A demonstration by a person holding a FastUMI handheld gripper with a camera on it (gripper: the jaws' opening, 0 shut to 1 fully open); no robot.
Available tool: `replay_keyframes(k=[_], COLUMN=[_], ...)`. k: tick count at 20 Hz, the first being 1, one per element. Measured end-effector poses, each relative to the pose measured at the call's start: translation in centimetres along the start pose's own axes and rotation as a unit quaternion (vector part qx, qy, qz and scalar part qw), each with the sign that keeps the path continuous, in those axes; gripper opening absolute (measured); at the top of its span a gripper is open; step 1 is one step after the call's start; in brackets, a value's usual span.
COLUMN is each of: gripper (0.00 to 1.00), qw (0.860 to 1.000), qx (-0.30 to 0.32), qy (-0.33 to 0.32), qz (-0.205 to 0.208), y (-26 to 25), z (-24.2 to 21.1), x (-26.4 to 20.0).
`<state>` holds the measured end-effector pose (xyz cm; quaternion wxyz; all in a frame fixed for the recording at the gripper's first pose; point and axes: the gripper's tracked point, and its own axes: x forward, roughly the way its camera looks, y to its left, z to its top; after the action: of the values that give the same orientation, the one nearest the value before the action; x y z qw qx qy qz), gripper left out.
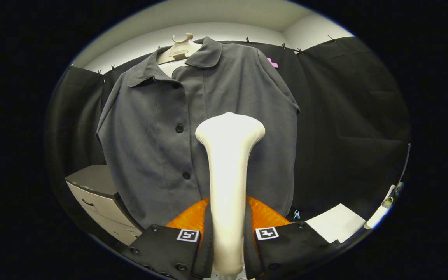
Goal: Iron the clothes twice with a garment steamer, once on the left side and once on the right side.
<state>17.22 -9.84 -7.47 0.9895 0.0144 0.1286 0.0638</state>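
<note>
Black-cloth booth, grey shirt (193, 136) hanging on hanger (180, 48).
Fingers (204, 237) clamped on upright steamer (228, 182), head against shirt's right panel.

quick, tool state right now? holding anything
Tool: shut on the white garment steamer, both fingers pressed against its handle, its head up in front of the grey shirt.

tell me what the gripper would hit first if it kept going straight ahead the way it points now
Probably the grey shirt: the gripper, shut on the steamer, points its head at the front panel beside the buttons. The gap is hard to judge.
</note>
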Motion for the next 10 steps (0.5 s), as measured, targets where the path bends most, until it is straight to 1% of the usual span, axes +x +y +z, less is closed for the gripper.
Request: replay_keyframes(k=[5,10], gripper=[0.39,0.39], qw=[1.000,0.999], qx=[-0.007,-0.003], qy=[0.010,0.032], qz=[-0.010,-0.017], y=[-1.1,-2.1], z=[-2.1,-6.3], x=[-0.6,-0.9])
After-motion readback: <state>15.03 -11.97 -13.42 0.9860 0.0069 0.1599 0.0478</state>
